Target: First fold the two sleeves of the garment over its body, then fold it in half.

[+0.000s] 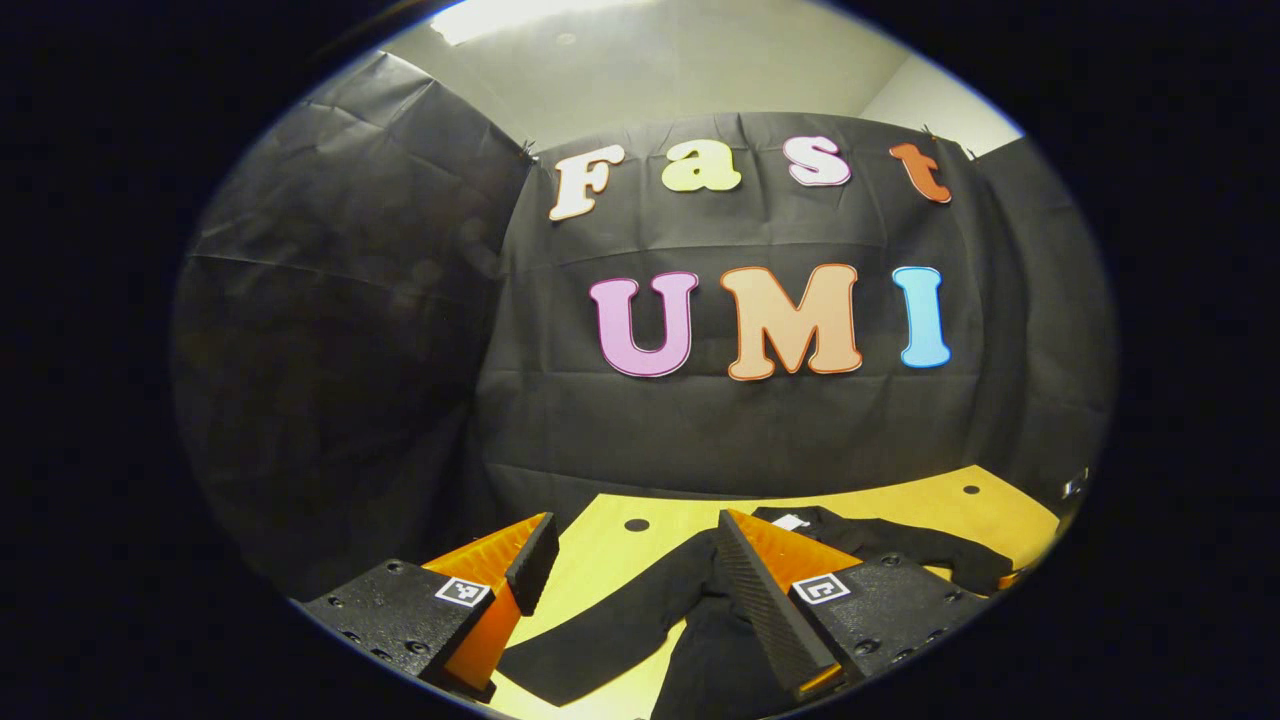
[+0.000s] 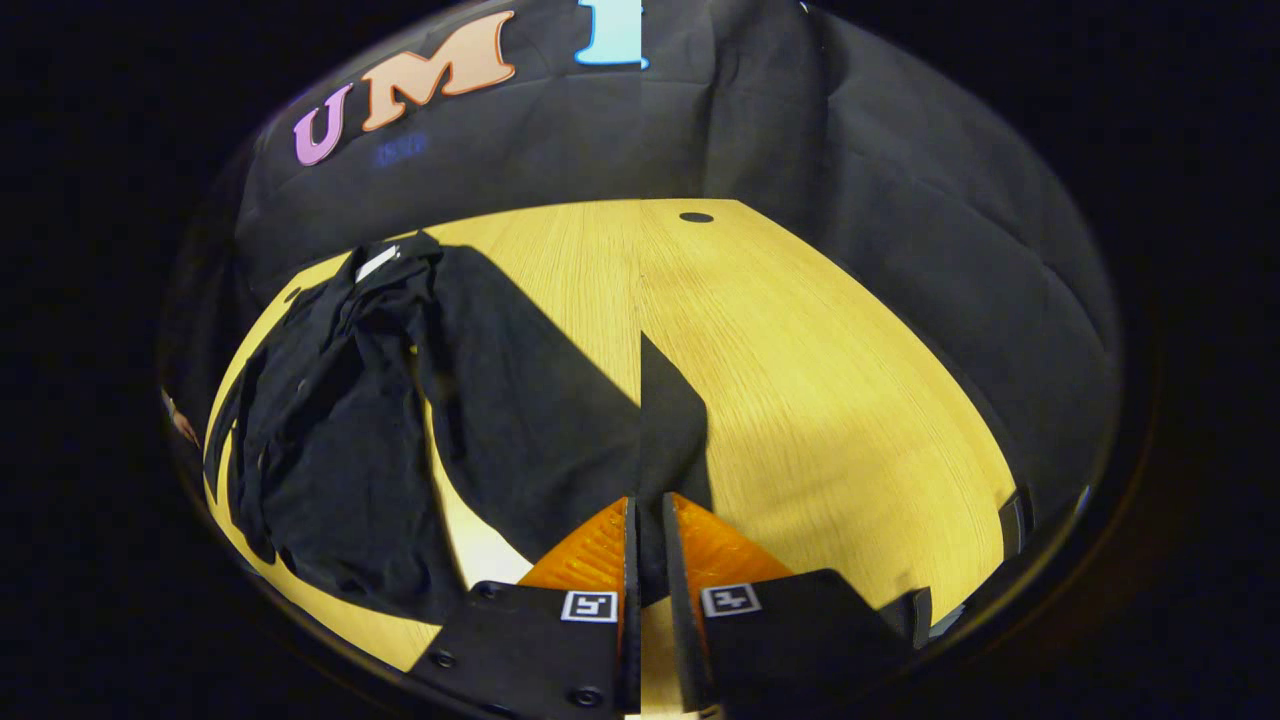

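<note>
A black long-sleeved garment (image 2: 330, 440) lies rumpled on the yellow wooden table (image 2: 820, 380), its collar with a white tag (image 2: 375, 262) toward the far wall. One sleeve (image 2: 540, 400) stretches out from the body to my right gripper (image 2: 647, 505), whose fingers are shut on the cuff just above the tabletop. In the left gripper view the garment (image 1: 715, 640) lies below, with one sleeve (image 1: 600, 625) running left and the other sleeve (image 1: 940, 555) running right. My left gripper (image 1: 632, 545) hangs above it, open wide, with nothing between its fingers.
Black cloth walls (image 1: 720, 420) close in the table at the back and sides. Small dark holes (image 2: 696, 217) mark the tabletop near its far edge. Bare wood (image 2: 850, 420) spreads to the right of the held sleeve.
</note>
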Action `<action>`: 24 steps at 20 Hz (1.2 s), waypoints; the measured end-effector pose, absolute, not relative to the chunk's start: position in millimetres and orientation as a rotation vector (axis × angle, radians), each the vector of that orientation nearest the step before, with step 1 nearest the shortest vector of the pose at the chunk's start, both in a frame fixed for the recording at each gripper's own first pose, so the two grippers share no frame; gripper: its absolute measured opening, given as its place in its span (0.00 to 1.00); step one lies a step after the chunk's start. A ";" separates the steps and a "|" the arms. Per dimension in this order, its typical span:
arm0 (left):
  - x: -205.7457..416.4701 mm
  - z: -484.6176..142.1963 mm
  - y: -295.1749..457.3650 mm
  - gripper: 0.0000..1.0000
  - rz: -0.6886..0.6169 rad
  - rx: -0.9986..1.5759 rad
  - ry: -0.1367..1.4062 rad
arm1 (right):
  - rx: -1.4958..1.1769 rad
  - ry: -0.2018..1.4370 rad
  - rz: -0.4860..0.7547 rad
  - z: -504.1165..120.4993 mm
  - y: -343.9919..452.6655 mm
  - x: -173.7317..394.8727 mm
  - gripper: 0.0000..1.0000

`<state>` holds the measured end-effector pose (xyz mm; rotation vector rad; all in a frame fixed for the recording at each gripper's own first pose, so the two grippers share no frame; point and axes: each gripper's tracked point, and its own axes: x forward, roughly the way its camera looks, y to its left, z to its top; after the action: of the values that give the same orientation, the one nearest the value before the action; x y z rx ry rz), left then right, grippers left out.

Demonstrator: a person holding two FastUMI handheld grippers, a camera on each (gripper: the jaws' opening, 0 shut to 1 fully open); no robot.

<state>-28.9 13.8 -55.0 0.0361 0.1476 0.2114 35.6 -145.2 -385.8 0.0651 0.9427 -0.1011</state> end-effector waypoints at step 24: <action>-30.8 -74.8 35.0 0.94 0.251 0.048 0.193 | 0.095 1.012 -0.125 -378.5 -137.5 40.5 0.02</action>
<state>-30.8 35.0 -74.8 0.0481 0.1933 0.2505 40.5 -137.5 -378.5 0.0950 1.0116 -0.1246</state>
